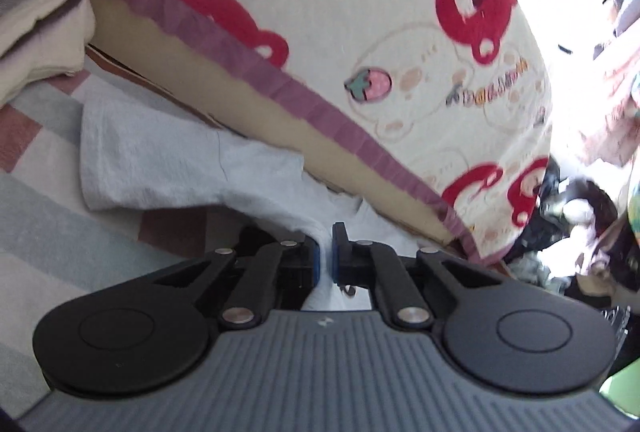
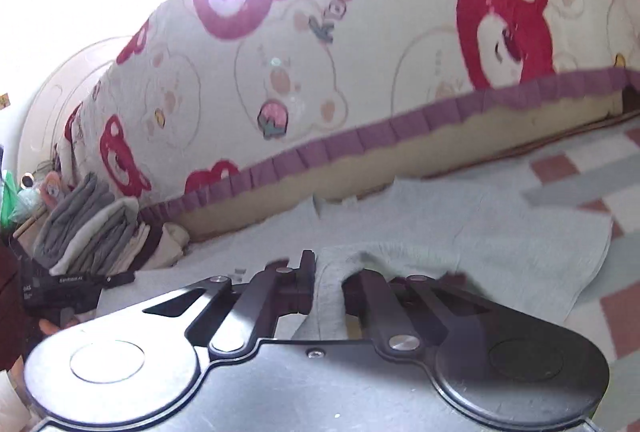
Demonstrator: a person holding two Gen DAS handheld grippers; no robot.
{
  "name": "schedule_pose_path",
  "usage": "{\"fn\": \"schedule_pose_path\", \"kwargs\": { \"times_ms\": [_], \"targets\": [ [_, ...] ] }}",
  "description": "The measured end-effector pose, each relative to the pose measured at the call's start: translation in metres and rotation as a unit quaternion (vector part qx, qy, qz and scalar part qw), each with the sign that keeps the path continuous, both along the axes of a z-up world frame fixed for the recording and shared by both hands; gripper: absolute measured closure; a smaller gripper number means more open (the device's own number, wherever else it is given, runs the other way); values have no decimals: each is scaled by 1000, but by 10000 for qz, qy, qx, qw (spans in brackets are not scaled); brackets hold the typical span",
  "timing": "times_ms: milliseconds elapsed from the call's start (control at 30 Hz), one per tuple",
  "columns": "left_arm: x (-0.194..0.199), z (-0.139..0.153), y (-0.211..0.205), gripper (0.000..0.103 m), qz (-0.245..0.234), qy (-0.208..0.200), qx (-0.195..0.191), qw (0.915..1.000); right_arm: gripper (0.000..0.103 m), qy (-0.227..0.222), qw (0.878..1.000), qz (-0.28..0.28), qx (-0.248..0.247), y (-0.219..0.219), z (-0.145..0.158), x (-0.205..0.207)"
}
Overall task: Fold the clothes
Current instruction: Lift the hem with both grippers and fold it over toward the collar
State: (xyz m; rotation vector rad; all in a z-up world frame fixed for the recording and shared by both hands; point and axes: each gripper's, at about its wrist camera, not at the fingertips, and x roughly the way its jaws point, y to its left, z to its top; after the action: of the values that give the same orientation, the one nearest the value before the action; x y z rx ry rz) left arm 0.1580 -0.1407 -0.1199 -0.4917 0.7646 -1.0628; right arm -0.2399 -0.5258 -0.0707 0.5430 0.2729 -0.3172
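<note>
Left claw (image 1: 325, 252) and right claw (image 2: 326, 274) each clamped on pale grey garment (image 2: 460, 232); bear-print cushion (image 2: 360, 52) close behind, folded stack (image 2: 92, 228) alongside, on checked bedding (image 1: 48, 232).

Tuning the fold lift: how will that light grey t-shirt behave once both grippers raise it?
Likely floppy: the t-shirt bunches where the right gripper pinches it. Probably light; the left gripper lifts a thin fold. It may drag on the checked mat.

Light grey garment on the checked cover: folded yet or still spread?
Mostly spread. The garment lies flat on the checked cover, with bunched edges pinched by the left gripper and right gripper.
</note>
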Motion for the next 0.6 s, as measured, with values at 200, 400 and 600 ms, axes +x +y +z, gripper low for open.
{"fn": "schedule_pose_path", "kwargs": {
  "times_ms": [200, 400, 600],
  "targets": [
    [8, 3, 27, 98, 465, 194, -386, 9980, 97, 51, 9991, -288, -306, -8, 23, -16],
    [-7, 45, 31, 98, 611, -386, -444, 9964, 97, -246, 9972, -448, -553, -8, 49, -23],
    [-19, 109, 45, 98, 809, -1122, -472, 9893, 97, -663, 9952, -229, -680, -7, 102, -21]
  ]
}}
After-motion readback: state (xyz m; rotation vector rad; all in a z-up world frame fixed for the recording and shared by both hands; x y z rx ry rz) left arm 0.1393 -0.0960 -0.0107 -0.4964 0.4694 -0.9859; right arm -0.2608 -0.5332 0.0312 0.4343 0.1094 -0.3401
